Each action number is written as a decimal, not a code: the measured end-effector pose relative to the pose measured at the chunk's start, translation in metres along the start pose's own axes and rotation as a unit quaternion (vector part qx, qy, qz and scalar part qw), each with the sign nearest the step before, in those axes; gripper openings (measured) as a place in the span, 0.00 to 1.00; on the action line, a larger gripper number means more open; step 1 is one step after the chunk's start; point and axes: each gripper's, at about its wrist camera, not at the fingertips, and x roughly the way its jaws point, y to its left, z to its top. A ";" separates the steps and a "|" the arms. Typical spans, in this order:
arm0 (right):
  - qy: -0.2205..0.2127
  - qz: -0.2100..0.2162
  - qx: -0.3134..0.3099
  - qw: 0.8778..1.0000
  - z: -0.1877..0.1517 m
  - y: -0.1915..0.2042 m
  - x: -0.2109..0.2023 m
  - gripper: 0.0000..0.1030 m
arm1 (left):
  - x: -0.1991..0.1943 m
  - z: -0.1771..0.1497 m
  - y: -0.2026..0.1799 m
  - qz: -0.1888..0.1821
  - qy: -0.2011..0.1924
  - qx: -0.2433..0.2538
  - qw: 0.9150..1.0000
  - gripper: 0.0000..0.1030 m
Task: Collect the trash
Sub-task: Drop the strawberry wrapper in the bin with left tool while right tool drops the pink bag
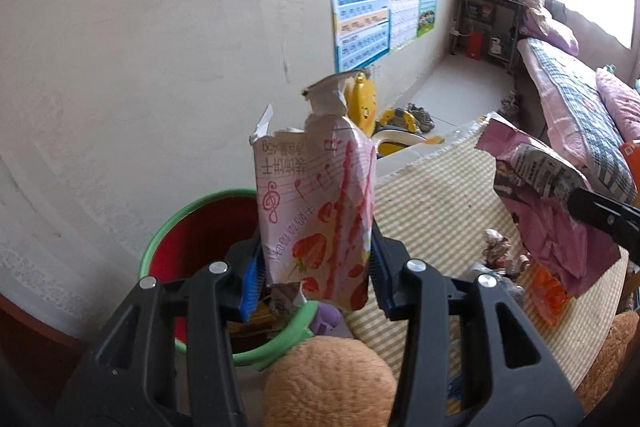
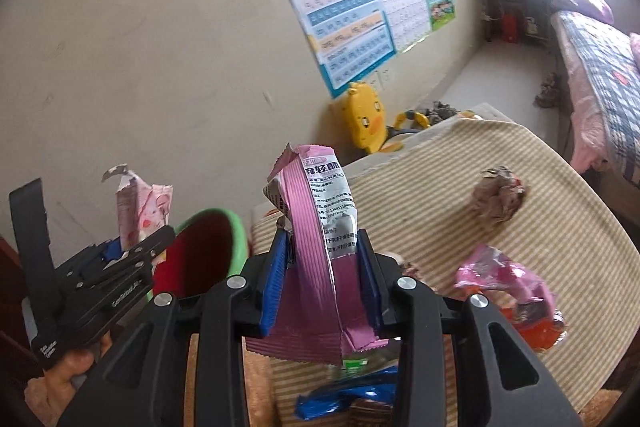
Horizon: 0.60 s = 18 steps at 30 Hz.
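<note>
My left gripper (image 1: 316, 267) is shut on a torn pink-and-white strawberry wrapper (image 1: 320, 203), held upright just above the red bin with a green rim (image 1: 160, 247). My right gripper (image 2: 324, 279) is shut on a purple ribbed snack bag (image 2: 316, 235), held above the striped mat (image 2: 560, 219). That bag also shows in the left wrist view (image 1: 548, 223). The left gripper (image 2: 132, 251) with its wrapper (image 2: 140, 211) shows by the bin (image 2: 236, 239) in the right wrist view. A crumpled brown wrapper (image 2: 500, 199), a pink wrapper (image 2: 504, 275), an orange wrapper (image 2: 536, 331) and a blue wrapper (image 2: 344, 395) lie on the mat.
A brown plush toy (image 1: 328, 379) lies close under the left gripper. A yellow duck toy (image 2: 364, 119) stands by the wall beyond the mat. A bed with a plaid cover (image 2: 600, 67) is at the right. Posters (image 2: 352, 7) hang on the wall.
</note>
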 end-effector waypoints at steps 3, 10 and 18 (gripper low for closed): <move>0.007 0.008 -0.011 1.000 -0.001 0.015 0.007 0.32 | 0.003 -0.003 0.017 0.011 0.005 -0.015 1.000 0.42; 0.027 0.023 -0.039 0.999 -0.006 0.048 0.029 0.32 | 0.010 -0.012 0.055 0.038 0.017 -0.046 0.998 0.42; 0.054 0.046 -0.065 0.995 -0.010 0.083 0.060 0.32 | 0.019 -0.025 0.096 0.062 0.033 -0.079 0.994 0.42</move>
